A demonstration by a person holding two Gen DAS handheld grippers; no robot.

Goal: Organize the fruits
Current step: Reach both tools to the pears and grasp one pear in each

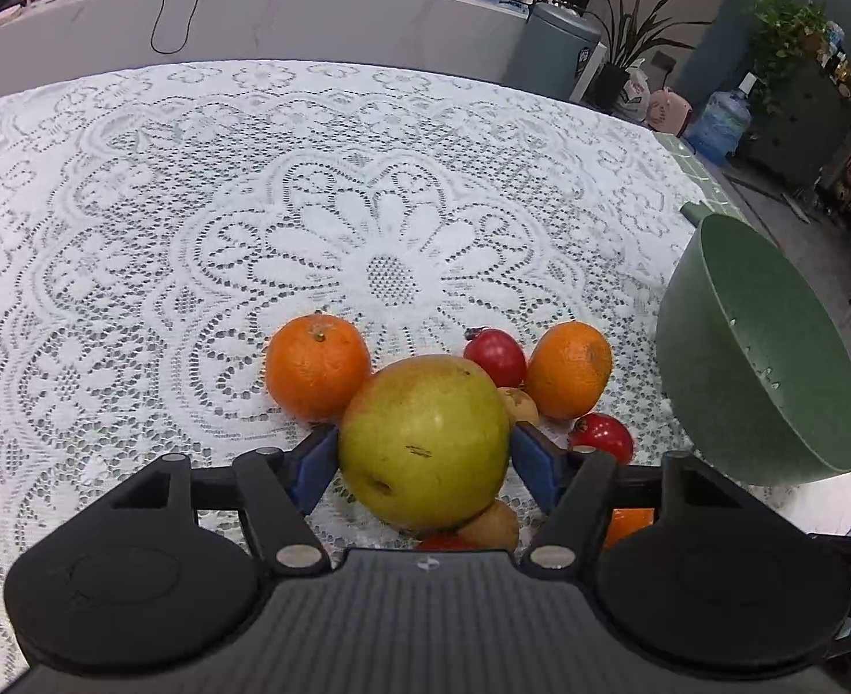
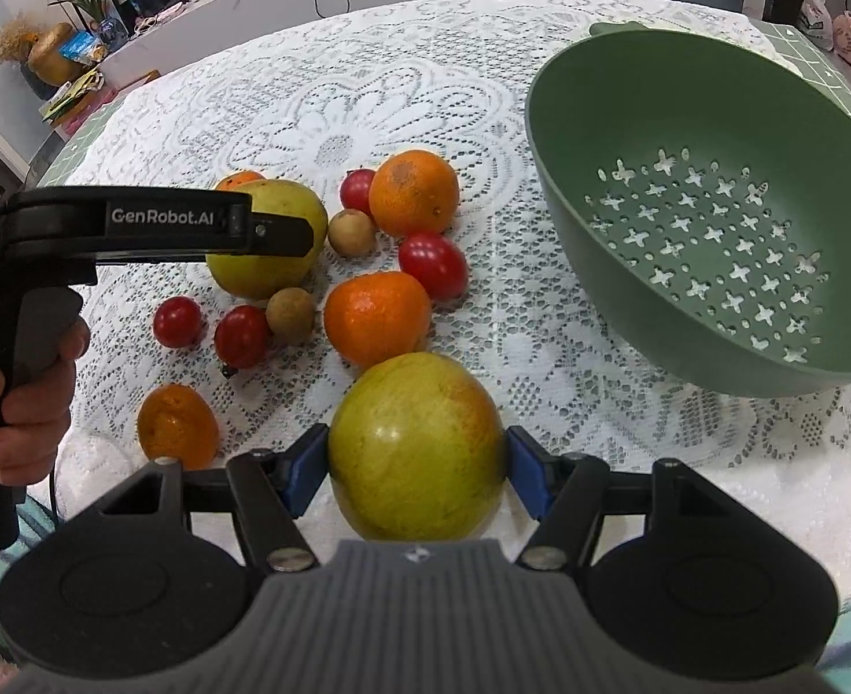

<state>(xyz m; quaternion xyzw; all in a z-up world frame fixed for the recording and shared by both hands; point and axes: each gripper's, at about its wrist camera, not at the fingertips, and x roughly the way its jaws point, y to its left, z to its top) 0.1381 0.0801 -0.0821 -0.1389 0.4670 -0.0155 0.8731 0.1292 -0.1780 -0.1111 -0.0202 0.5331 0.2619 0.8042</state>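
In the left wrist view my left gripper [image 1: 423, 451] has its blue pads against both sides of a yellow-green apple [image 1: 422, 439] that rests on the lace cloth among the other fruit. From the right wrist view, one finger [image 2: 275, 231] of that gripper crosses the same apple [image 2: 263, 266]. My right gripper [image 2: 416, 457] is shut on a second apple [image 2: 416, 445], green with a red blush, near the table's front edge. An empty green colander [image 2: 599, 133] stands to the right, its outer wall [image 1: 761, 358] also in the left wrist view.
Loose fruit lies between the apples: oranges [image 2: 413, 194] [image 2: 376, 318] [image 2: 177, 428], cherry tomatoes [image 2: 432, 265] [image 2: 241, 335] and small brown longans [image 2: 351, 232] [image 2: 290, 312]. A person's hand [image 2: 20, 399] holds the left gripper's handle. A counter runs behind the table [image 1: 367, 185].
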